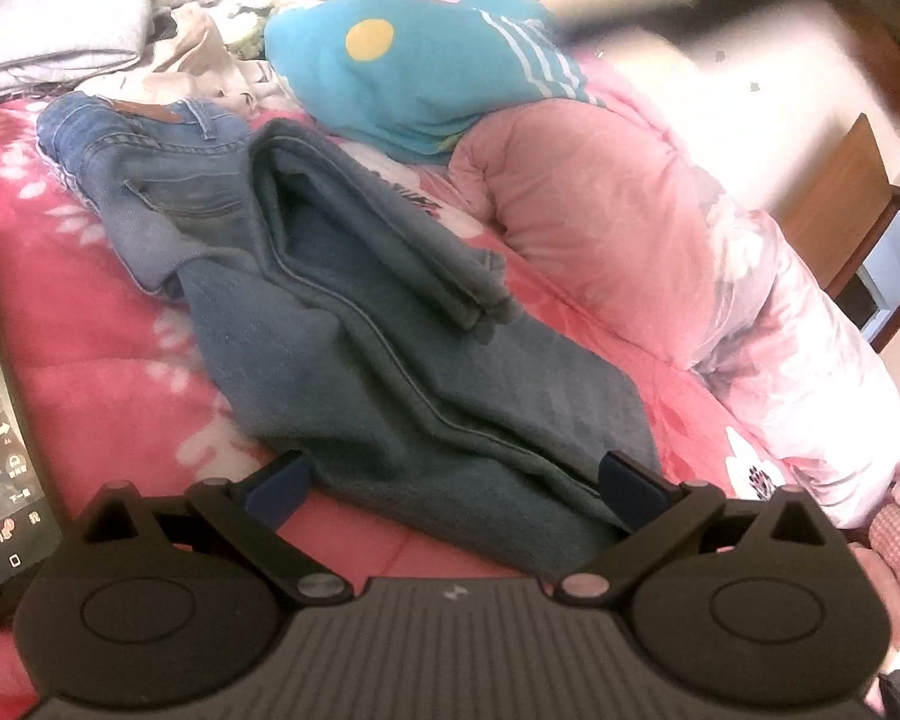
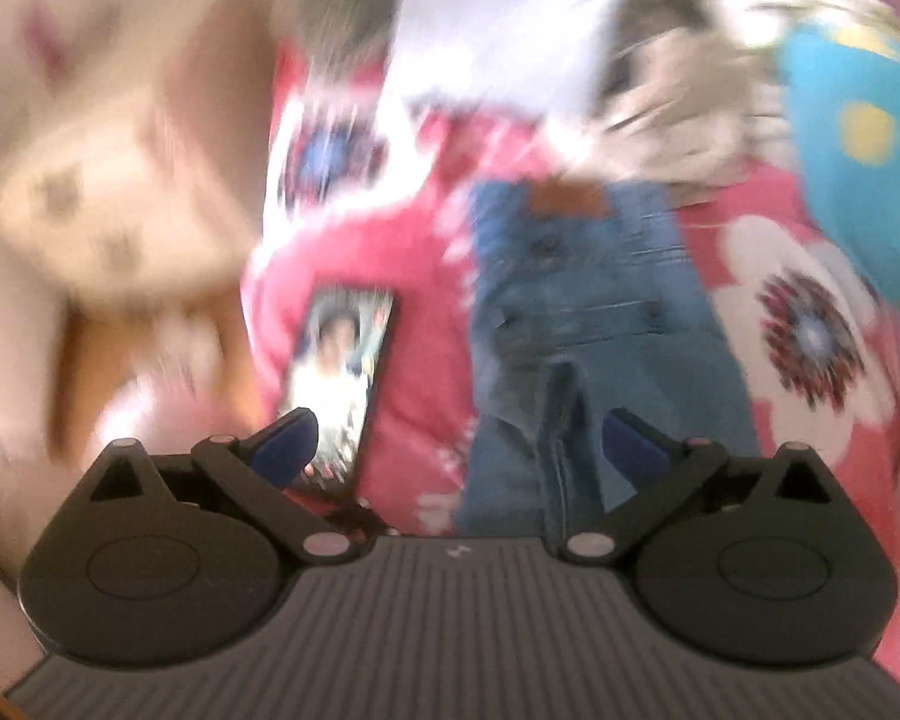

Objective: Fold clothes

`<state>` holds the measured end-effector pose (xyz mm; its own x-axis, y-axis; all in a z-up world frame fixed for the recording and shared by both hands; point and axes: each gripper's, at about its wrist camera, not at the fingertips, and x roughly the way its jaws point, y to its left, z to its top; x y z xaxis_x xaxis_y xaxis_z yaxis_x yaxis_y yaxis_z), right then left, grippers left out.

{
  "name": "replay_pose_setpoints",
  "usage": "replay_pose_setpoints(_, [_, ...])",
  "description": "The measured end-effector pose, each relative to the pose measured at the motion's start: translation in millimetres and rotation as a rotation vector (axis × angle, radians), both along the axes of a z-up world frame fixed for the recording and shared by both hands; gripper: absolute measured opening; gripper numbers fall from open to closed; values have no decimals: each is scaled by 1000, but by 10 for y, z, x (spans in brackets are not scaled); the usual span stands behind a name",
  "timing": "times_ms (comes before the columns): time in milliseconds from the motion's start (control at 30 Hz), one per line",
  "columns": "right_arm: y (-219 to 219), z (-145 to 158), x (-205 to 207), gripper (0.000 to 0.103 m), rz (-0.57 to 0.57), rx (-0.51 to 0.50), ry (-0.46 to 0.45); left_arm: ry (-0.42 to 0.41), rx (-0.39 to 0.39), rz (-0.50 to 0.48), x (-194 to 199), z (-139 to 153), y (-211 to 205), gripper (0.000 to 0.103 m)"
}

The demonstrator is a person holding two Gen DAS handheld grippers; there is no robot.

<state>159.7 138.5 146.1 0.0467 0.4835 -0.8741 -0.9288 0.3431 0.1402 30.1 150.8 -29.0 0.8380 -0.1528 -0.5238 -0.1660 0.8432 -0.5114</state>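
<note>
Right gripper (image 2: pixel 459 441) hangs spread and empty mid-frame over the jeans (image 2: pixel 576 312), risking knocking the phone (image 2: pixel 339 378) lower left.

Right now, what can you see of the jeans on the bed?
The jeans are blue denim, folded lengthwise, legs stacked, lying on the pink floral quilt. The waistband with its brown leather patch lies farthest from the camera; a back pocket shows. One hem end is folded back over the legs. The leg end lies between the open left gripper fingers, unpinched.
</note>
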Motion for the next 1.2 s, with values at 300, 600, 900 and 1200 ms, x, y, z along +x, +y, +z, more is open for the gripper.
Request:
replay_pose_setpoints(300, [-2936,-1125,384,89,-891,501,426,4,-33,59,-2,-43,5,103])
replay_pose_setpoints(600, [-3117,-2257,470,69,-1041,597,623,24,-33,102,8,-13,-37,103])
replay_pose_setpoints(900, [-2635,-2349,799,37,-932,671,597,64,19,128,105,28,-151,103])
replay_pose_setpoints(1200, [-3052,-2235,577,8,-888,865,609,51,37,100,-72,215,-304,102])
